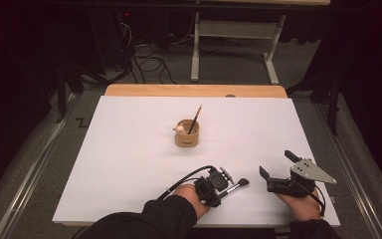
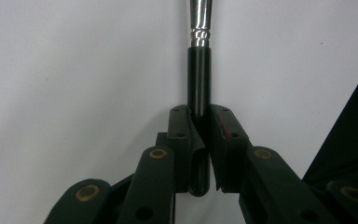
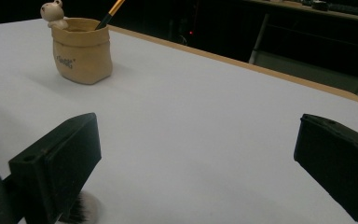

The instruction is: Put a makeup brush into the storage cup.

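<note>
Black-handled makeup brush with a silver ferrule [image 1: 235, 185] lies near the surface's front edge, clamped at its handle by the left gripper's fingers [image 2: 181, 135]; bristles point toward the right gripper [image 1: 276, 168] (fingers wide apart), with the tan pouch-shaped holder [image 1: 187, 133] mid-surface.

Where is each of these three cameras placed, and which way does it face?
High view: above the person's side, looking forward and down on the white table; forearms, left tongs and right tongs show.
Left gripper view: rides the left tongs, looking along jaws shut on the brush handle.
Right gripper view: rides the right tongs, jaws wide apart, facing the tan cup with its pencil.
Shared: the cup and brush also appear from above; brush bristles show by the right jaw.
</note>
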`<state>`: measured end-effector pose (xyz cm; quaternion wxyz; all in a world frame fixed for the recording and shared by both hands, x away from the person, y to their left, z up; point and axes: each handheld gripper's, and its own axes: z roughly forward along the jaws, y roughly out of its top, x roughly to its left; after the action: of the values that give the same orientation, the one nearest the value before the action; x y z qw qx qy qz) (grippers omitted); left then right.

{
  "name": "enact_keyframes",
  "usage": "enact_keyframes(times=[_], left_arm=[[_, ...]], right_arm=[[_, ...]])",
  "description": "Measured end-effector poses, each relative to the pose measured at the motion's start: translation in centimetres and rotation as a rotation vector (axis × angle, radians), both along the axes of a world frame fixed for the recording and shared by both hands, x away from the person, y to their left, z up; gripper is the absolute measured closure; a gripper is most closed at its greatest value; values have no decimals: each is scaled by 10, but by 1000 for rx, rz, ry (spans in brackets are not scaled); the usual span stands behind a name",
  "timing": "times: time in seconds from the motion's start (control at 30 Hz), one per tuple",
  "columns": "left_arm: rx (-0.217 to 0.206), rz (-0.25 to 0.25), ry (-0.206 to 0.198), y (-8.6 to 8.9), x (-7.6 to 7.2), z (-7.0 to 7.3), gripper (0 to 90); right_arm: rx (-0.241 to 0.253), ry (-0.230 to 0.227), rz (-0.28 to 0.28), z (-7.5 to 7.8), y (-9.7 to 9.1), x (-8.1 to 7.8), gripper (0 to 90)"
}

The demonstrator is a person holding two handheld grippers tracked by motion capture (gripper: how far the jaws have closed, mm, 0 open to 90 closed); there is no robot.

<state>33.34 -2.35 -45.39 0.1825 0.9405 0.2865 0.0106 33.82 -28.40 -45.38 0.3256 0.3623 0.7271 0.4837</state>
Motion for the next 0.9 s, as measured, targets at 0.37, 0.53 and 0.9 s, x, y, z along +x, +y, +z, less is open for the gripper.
enact_keyframes(times=[0.37, 0.53, 0.9], left_arm=[[-24, 60, -22, 30, 10, 9, 793], [-40, 93, -18, 48, 13, 10, 793], [-58, 188, -10, 94, 19, 9, 794]], right_arm=[[-2, 0, 0, -1, 1, 0, 9], [-3, 1, 0, -1, 1, 0, 9], [-6, 3, 0, -1, 1, 0, 9]])
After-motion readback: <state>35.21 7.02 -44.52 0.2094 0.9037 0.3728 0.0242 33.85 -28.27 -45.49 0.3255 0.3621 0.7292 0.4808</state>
